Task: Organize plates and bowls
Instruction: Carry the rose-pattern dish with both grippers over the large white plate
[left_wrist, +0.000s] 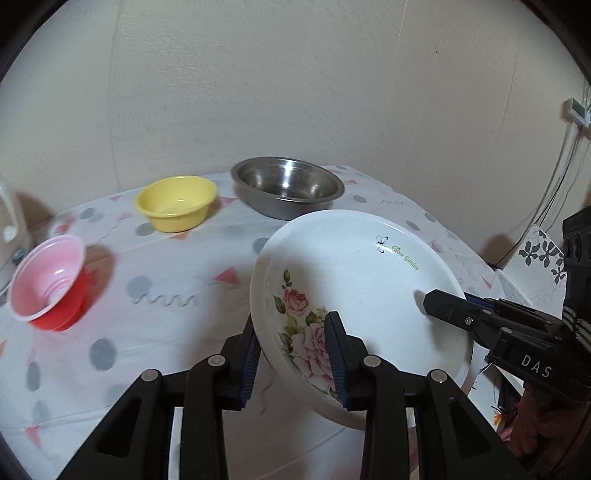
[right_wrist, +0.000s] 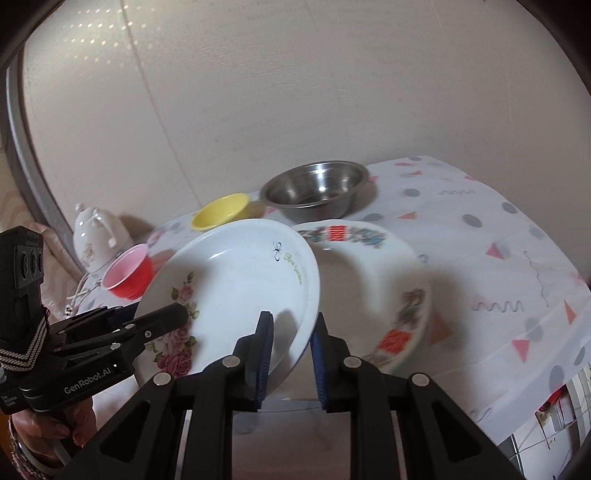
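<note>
A white rose-patterned plate (left_wrist: 354, 280) is held tilted above the table. My left gripper (left_wrist: 293, 354) is shut on its near-left rim. My right gripper (right_wrist: 291, 354) is shut on its right rim (right_wrist: 306, 317); it also shows in the left wrist view (left_wrist: 443, 308). The left gripper shows in the right wrist view (right_wrist: 162, 321). Behind the plate lies a second plate (right_wrist: 388, 280) with a red and blue patterned rim. A steel bowl (left_wrist: 286, 188), a yellow bowl (left_wrist: 177, 203) and a red bowl (left_wrist: 50, 282) with a pink inside sit on the tablecloth.
A white teapot (right_wrist: 98, 236) stands at the table's far left edge. The wall runs close behind the bowls. The dotted tablecloth (right_wrist: 498, 258) hangs over the right edge. Cables and a patterned item (left_wrist: 543, 258) are at the right.
</note>
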